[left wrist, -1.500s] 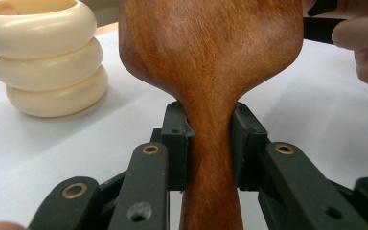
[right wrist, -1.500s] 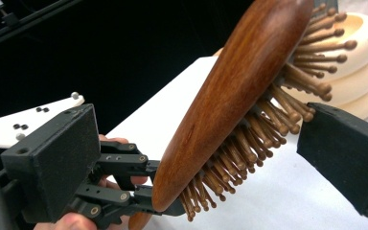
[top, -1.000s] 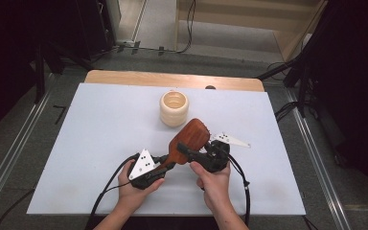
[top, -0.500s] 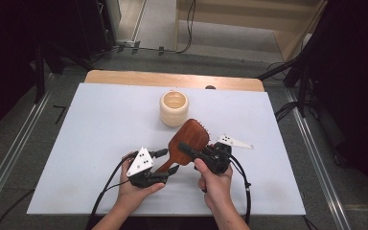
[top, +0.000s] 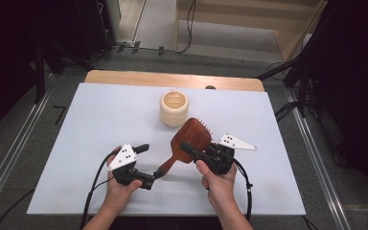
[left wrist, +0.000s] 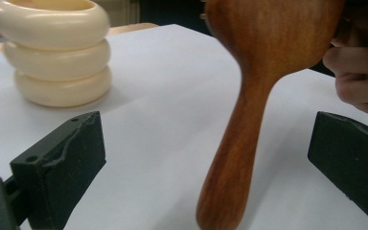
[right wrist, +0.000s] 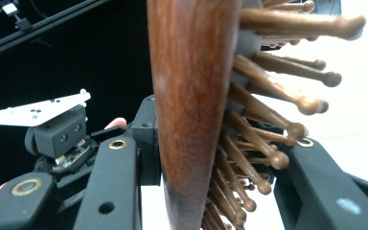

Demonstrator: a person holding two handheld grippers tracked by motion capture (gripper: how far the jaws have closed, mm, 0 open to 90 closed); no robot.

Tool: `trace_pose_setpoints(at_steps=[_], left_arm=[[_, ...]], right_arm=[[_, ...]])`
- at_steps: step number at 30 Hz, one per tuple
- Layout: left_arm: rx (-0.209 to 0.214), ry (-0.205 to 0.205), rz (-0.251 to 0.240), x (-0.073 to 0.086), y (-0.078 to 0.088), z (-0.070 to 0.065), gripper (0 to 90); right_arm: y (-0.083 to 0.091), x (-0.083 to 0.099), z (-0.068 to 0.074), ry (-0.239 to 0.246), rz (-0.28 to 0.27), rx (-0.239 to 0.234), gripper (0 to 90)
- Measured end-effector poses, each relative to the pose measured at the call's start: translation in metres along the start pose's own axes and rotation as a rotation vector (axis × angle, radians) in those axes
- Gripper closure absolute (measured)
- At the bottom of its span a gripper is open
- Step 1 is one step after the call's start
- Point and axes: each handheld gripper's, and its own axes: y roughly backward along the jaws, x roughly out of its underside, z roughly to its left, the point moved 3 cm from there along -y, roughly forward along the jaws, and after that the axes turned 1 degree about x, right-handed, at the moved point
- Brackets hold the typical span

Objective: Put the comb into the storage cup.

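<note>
2 hand-held grippers meet over the near half of the white table (top: 76, 143). The right gripper (top: 191, 149) clamps the head of a wooden paddle hairbrush (top: 188, 139): in the right gripper view, 1 jaw lies against the smooth back of the head and the other sits among the wooden bristle pins (right wrist: 278, 103), so the jaws pinch the head between them. The right hand (top: 218, 184) wraps the gripper body.

The hairbrush is lifted and tilted, head toward the far right, handle (left wrist: 235, 153) sloping down toward the left gripper (top: 155, 175). In the left gripper view, the 2 black jaws stand spread wide, 1 on each side of the handle, with clear gaps to it; the handle end is between them and touches neither. The left hand (top: 120, 189) holds that gripper low near the table's front edge.

1 cream ribbed cup (top: 174, 108), built of 3 stacked rings, stands upright on the table beyond the hairbrush head, just apart from it. A bare wooden strip (top: 124, 77) runs along the table's far edge.
</note>
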Motion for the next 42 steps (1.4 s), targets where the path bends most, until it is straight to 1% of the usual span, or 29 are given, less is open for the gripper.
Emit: trace_pose_setpoints(at_steps=[3,5,6,7,8,9,12,15,16,17,18,21,22,24,28,29,33,40,42], left_arm=[[-0.022,0.012,-0.011,0.001,0.009,0.007,0.0],[-0.040,0.014,-0.016,0.001,0.016,0.012,0.0],[-0.067,0.017,-0.016,0.002,0.022,0.016,0.0],[-0.067,0.017,-0.016,0.002,0.022,0.016,0.0],[-0.087,0.018,-0.013,0.003,0.026,0.019,0.0],[-0.098,0.020,-0.018,0.005,0.030,0.022,0.0],[-0.125,0.035,-0.021,0.009,0.042,0.030,0.0],[-0.154,0.044,-0.025,0.011,0.054,0.037,0.0],[-0.160,0.047,-0.029,0.012,0.057,0.039,0.0],[-0.174,0.047,-0.024,0.014,0.064,0.043,0.0],[-0.174,0.047,-0.024,0.014,0.064,0.043,0.0],[-0.195,0.055,-0.029,0.016,0.072,0.047,0.0],[-0.202,0.053,-0.025,0.017,0.074,0.048,0.0],[-0.212,0.055,-0.023,0.019,0.077,0.050,0.0],[-0.228,0.055,-0.017,0.022,0.084,0.054,0.0],[-0.233,0.056,-0.018,0.022,0.085,0.055,0.0],[-0.241,0.058,-0.012,0.024,0.090,0.058,0.0],[-0.257,0.048,-0.005,0.027,0.099,0.062,0.0],[-0.260,0.053,-0.006,0.027,0.101,0.063,0.0]], right_arm=[[0.000,-0.002,0.002,0.026,0.006,-0.001,55.9],[0.001,-0.003,0.002,0.032,0.002,0.000,55.9],[0.002,-0.005,0.003,0.045,-0.006,0.004,55.9],[0.003,-0.006,0.003,0.048,-0.008,0.006,55.9],[0.004,-0.007,0.003,0.050,-0.009,0.006,56.0],[0.004,-0.007,0.003,0.050,-0.009,0.006,56.0],[0.006,-0.011,0.002,0.060,-0.018,0.007,55.9],[0.006,-0.013,0.002,0.059,-0.020,0.009,55.9],[0.006,-0.014,0.002,0.063,-0.018,0.008,55.9],[0.006,-0.015,0.002,0.074,-0.020,0.013,55.9],[0.006,-0.015,0.002,0.074,-0.020,0.013,55.9],[0.005,-0.016,0.001,0.075,-0.022,0.015,55.8],[0.004,-0.018,-0.001,0.068,-0.026,0.004,55.8],[0.004,-0.018,-0.002,0.065,-0.026,0.003,55.7],[0.004,-0.023,-0.003,0.071,-0.030,0.008,55.7],[0.004,-0.025,-0.002,0.079,-0.034,0.009,55.7],[0.004,-0.029,-0.002,0.086,-0.039,0.012,55.5],[0.004,-0.035,-0.004,0.087,-0.047,0.019,55.4],[0.004,-0.037,-0.005,0.089,-0.048,0.020,55.4]])
